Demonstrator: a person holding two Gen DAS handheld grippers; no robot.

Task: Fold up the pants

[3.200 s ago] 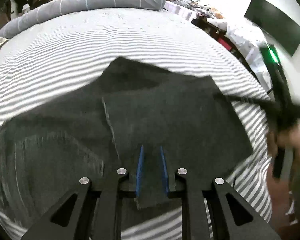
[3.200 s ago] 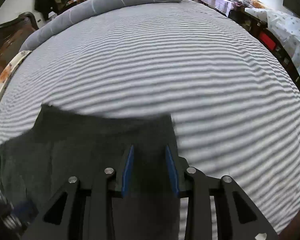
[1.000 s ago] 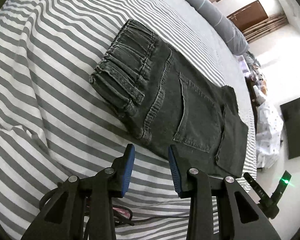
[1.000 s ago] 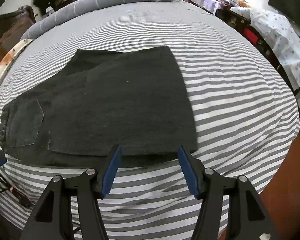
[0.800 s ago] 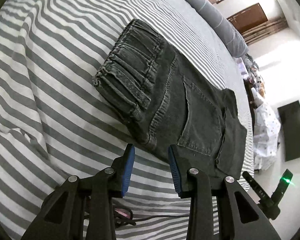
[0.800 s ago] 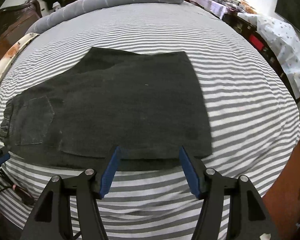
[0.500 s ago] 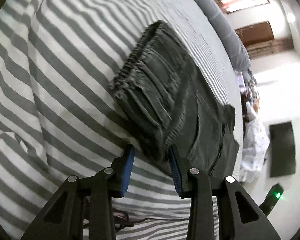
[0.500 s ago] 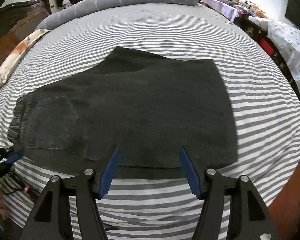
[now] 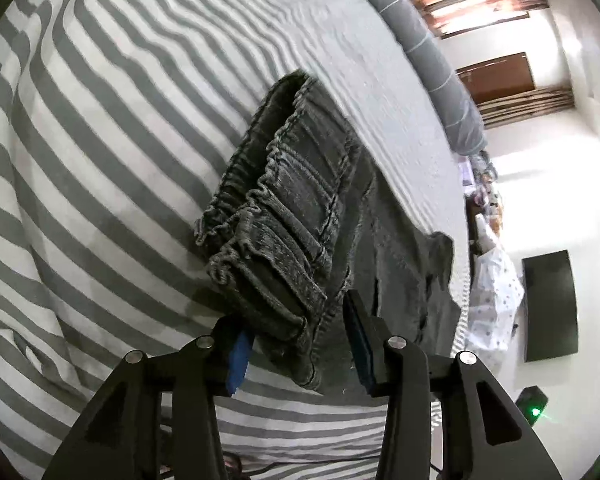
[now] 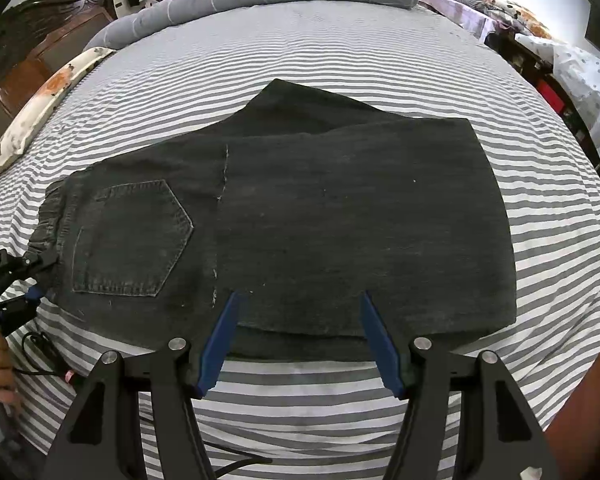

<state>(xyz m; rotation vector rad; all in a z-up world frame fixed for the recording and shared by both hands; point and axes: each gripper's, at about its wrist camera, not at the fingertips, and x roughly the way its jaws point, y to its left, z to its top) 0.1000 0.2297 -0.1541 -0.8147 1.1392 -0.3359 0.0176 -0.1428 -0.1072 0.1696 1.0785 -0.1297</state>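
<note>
pants: the pants (image 10: pixel 300 216) lie flat on the striped bed (image 10: pixel 340 52), legs already doubled back toward the seat, waistband (image 9: pixel 268 216) at your left, folded edge at your right

left gripper: your left gripper (image 9: pixel 296 350) is open, straddling the near corner of the waistband, one pad seemingly under the cloth and one above; nothing is pinched yet

right gripper: your right gripper (image 10: pixel 300 338) is wide open at the near hem, holding nothing, its tips just over the edge

step: the waist-end grab for the next fold, I judge

how: push the left in until all the gathered layers sit between the pads, then close (the elastic is thick, so a shallow bite may slip)

right side: take every layer at the near edge, not the top one alone

lift: raise both ends level so the stack does not shear
</note>
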